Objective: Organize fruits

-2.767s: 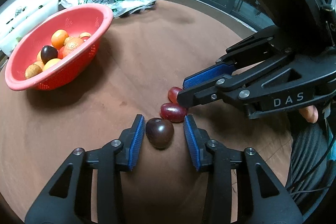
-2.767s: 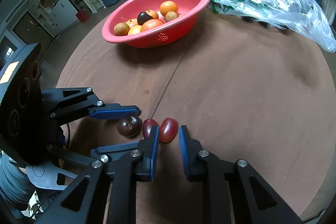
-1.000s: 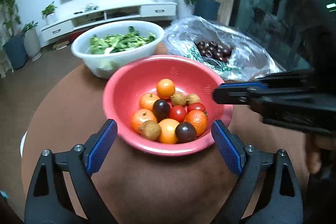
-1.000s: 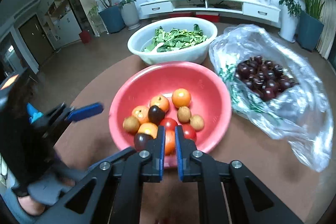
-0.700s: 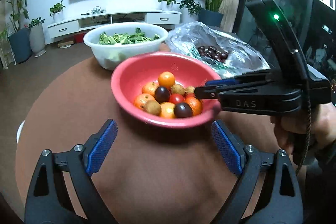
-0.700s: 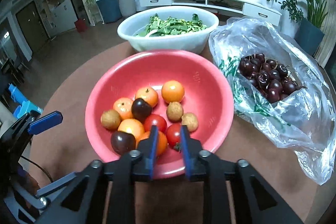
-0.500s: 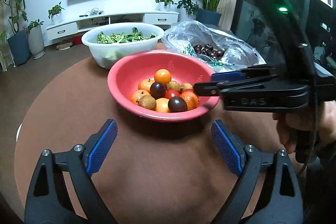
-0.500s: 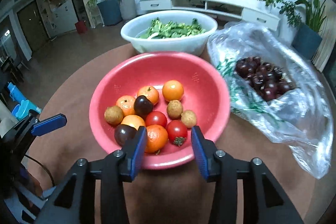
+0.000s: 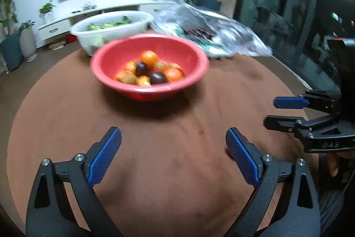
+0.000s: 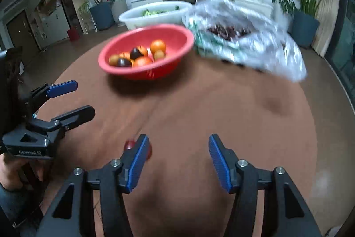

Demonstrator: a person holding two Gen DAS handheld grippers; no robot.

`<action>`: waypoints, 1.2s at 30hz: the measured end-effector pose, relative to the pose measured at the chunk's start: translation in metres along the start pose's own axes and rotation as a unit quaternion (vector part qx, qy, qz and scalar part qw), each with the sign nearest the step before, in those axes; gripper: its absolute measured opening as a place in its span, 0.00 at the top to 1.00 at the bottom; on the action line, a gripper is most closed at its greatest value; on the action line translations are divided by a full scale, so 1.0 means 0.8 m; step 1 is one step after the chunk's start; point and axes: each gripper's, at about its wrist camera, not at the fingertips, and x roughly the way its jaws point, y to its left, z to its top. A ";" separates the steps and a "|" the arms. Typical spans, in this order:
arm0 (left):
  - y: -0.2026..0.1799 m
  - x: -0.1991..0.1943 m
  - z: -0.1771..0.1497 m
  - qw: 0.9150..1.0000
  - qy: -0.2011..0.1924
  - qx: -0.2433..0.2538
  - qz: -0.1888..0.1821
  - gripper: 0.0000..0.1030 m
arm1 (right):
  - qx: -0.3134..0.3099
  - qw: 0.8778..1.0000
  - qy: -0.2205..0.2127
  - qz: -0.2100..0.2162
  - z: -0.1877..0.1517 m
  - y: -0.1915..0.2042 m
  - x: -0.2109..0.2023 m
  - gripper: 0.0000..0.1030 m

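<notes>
- We see a round brown tabletop (image 9: 177, 170) filling most of both wrist views, with a living room behind it at the top of the frame.
- A crumpled clear plastic bag (image 10: 244, 46) lies in the upper right of the right wrist view, just beside the bowls; dark cherries (image 10: 226, 31) show through it, blurred.
- A red bowl (image 9: 195, 79) stands in the upper middle of the left wrist view. It holds the gathered fruits (image 9: 150, 72): orange, dark purple, brownish and red ones, piled together and blurred.
- A white basin (image 9: 111, 32) of green leaves sits behind the red bowl, in the upper left of centre; we cannot tell whether the two touch.
- Our left hand-held gripper (image 9: 173, 157) reaches up from the bottom of the left wrist view. Its blue-padded jaws are spreading wide and nothing is between them, only bare tabletop.
- Our right hand-held gripper (image 10: 177, 161) reaches up from the bottom of the right wrist view. Its jaws are opening and nothing is between them.
- A person's hand (image 10: 10, 170) shows at the lower left edge of the right wrist view, wrapped around the left tool's handle.
- A small red fruit (image 10: 129, 144) lies on the tabletop, well apart from the bowl, at the lower middle of the right wrist view. It is half hidden behind the right gripper's left finger; we cannot tell whether it is one fruit or two.
</notes>
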 end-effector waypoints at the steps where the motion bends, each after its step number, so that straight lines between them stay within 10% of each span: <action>1: -0.012 0.004 -0.002 1.000 0.011 0.017 -0.007 0.07 | 0.005 1.000 0.006 0.003 -0.003 -0.001 0.001 0.49; 11: -0.091 0.055 -0.011 0.981 0.099 0.164 -0.031 0.07 | 0.027 0.999 0.026 0.036 -0.016 -0.003 0.012 0.59; 23: -0.092 0.078 -0.001 0.978 0.121 0.152 -0.077 0.61 | 0.031 0.998 0.029 0.049 -0.019 -0.003 0.015 0.60; 36: -0.074 0.062 -0.004 0.983 0.109 0.115 -0.098 0.76 | 0.009 0.998 0.037 0.044 -0.011 0.012 0.017 0.60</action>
